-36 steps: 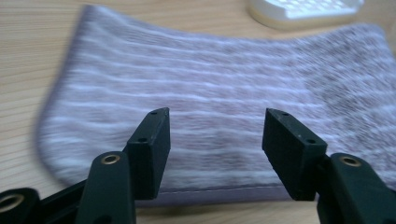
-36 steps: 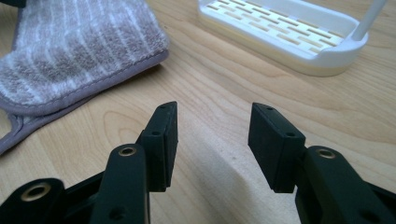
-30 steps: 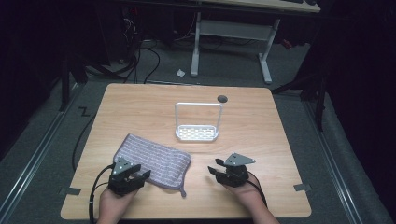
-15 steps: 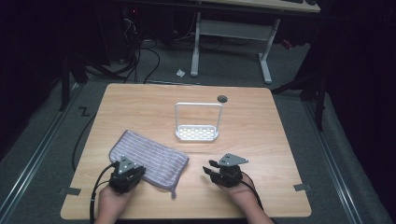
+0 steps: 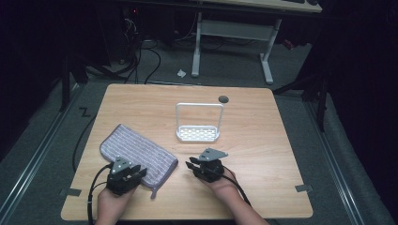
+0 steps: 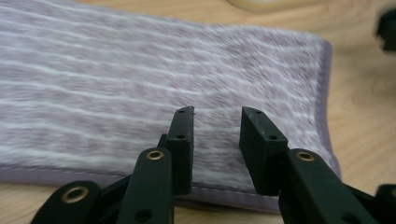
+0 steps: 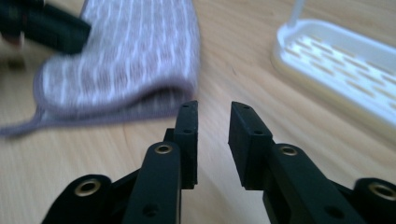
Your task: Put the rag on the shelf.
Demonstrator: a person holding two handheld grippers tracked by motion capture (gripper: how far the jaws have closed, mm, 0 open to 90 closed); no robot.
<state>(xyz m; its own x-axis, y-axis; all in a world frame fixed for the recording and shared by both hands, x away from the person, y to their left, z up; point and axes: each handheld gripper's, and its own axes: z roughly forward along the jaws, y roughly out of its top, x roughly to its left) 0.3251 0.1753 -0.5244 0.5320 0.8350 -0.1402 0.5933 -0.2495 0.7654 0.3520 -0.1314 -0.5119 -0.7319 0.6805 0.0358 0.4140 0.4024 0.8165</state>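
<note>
Ribbed lilac cloth, folded and stitched at the hem, lies flat on the wood-grain table at front left. Left gripper over its near edge, fingers parted, empty. Right gripper likewise released beside the cloth's corner, near a white perforated rack.

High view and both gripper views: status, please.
Left gripper jaws open over the folded striped cloth near edge. Right gripper open, empty, above bare table. White rack beyond, clear of both.
</note>
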